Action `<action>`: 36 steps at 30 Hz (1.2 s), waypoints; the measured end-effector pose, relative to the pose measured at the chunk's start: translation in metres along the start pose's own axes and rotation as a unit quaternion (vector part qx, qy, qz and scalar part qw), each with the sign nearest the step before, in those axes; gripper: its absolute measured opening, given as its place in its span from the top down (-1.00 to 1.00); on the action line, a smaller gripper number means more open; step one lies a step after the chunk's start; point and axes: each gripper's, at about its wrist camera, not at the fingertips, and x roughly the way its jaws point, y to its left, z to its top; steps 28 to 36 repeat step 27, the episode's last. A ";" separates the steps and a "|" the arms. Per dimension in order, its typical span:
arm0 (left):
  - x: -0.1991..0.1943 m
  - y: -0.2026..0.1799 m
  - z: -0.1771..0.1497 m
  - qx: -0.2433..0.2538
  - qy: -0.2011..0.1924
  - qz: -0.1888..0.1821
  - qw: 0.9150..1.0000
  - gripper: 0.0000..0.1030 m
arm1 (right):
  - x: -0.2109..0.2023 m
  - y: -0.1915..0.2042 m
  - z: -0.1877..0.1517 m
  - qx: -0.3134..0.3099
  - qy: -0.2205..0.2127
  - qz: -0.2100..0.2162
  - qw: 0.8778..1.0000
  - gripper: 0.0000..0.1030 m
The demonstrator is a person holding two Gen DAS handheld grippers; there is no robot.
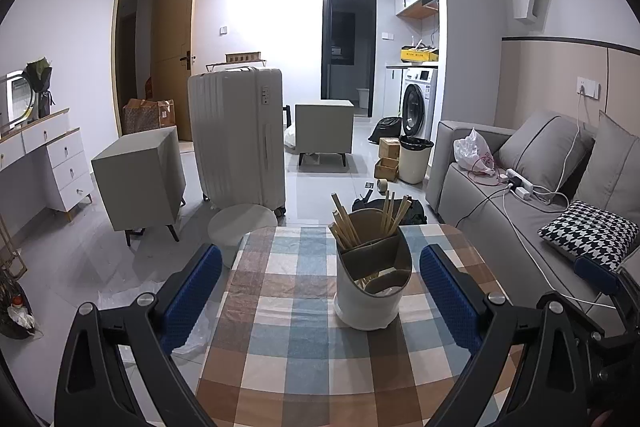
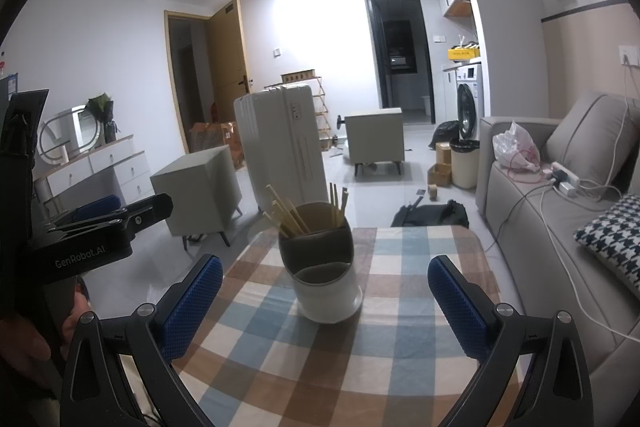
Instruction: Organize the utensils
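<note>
While both tools hang over the near part of the table (image 1: 288,307), the holder (image 1: 372,291) stands upright on the checked cloth (image 2: 400,307), toward the far end, ahead of the blue pads and touching neither tool. The left tool (image 1: 320,291) has its fingers spread wide with nothing between them, and the right tool (image 2: 325,301) is likewise spread and empty; in the right wrist view the left tool's black body shows at the left edge, held by a hand (image 2: 24,351). The holder is white with a grey divided top; chopsticks (image 1: 360,219) lean out of its rear compartments in two bunches, their tips fanning left and right, and the front compartment looks shallow and dim, its contents hard to tell. Nothing lies on the cloth between the tools and the holder. Beyond the table's far edge, a round stool (image 1: 240,227) sits on the floor with a suitcase (image 1: 238,139) upright behind it, a grey cabinet (image 1: 138,179) to the left, and a dark bag (image 2: 432,215) on the tiles to the right. A sofa (image 1: 500,195) runs along the right side close to the table, carrying a plastic bag (image 1: 474,151), a power strip (image 1: 520,183) with trailing cables, and a houndstooth cushion (image 1: 588,231).
</note>
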 end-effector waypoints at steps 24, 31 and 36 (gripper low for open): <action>0.000 0.001 0.000 -0.007 0.005 0.000 1.000 -0.88 | -0.001 -0.001 0.000 0.000 0.004 0.000 1.000 -1.00; 0.001 0.001 0.001 -0.008 0.004 -0.004 1.000 -0.88 | -0.001 -0.003 -0.001 -0.001 0.007 0.001 1.000 -1.00; 0.001 0.001 0.001 -0.008 0.004 -0.004 1.000 -0.88 | -0.001 -0.003 -0.001 -0.001 0.007 0.001 1.000 -1.00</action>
